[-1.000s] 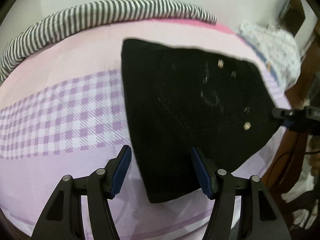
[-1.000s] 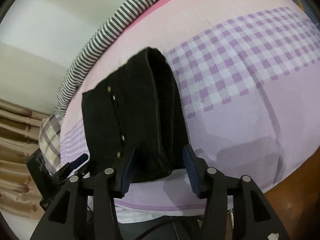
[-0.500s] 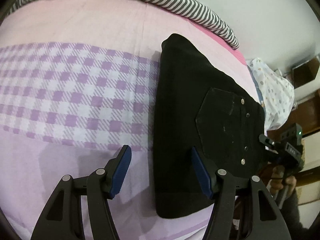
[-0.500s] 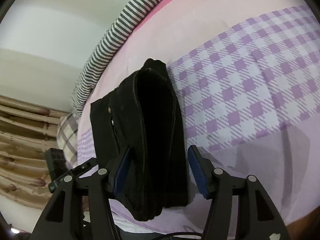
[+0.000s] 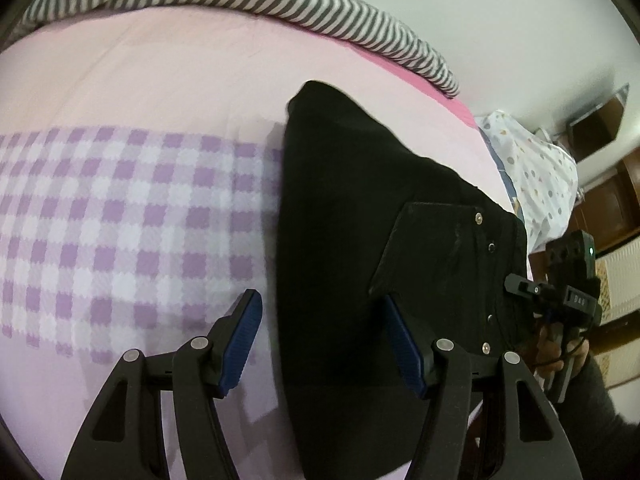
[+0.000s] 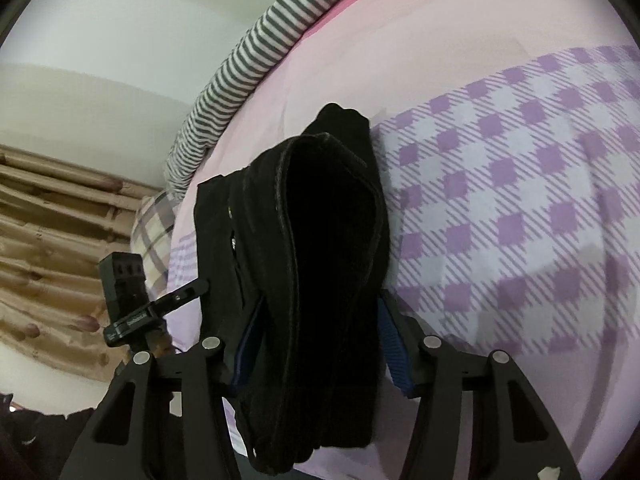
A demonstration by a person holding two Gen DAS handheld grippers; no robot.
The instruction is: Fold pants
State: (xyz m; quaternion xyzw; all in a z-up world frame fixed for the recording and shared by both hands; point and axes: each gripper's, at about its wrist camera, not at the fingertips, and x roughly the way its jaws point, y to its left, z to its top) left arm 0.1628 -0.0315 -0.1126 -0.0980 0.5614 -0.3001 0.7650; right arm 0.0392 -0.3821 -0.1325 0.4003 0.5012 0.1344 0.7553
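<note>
Black folded pants [image 5: 360, 240] lie on the pink and purple checked bed sheet [image 5: 120, 220], a riveted back pocket [image 5: 444, 256] facing up. My left gripper [image 5: 320, 300] is open over the pants' near edge. Its right pad rests against the cloth, while the left pad hangs over bare sheet. In the right wrist view the thick folded end of the pants [image 6: 328, 240] fills my right gripper [image 6: 320, 304]. Its jaws are closing, with both pads against the cloth, and some fabric droops towards the camera. Each gripper shows at the pants' far end in the other's view.
A grey and white striped blanket [image 5: 240, 0] runs along the bed's far edge by the wall. A dotted white cloth [image 5: 536, 176] lies beyond the pants, with brown furniture behind it. Beige curtains [image 6: 48, 240] and a checked pillow [image 6: 152, 224] are to the left.
Both grippers came lower and closer to the bed and rolled. In the right wrist view the gap beside the pants has closed, and the cloth now sits deeper between the fingers.
</note>
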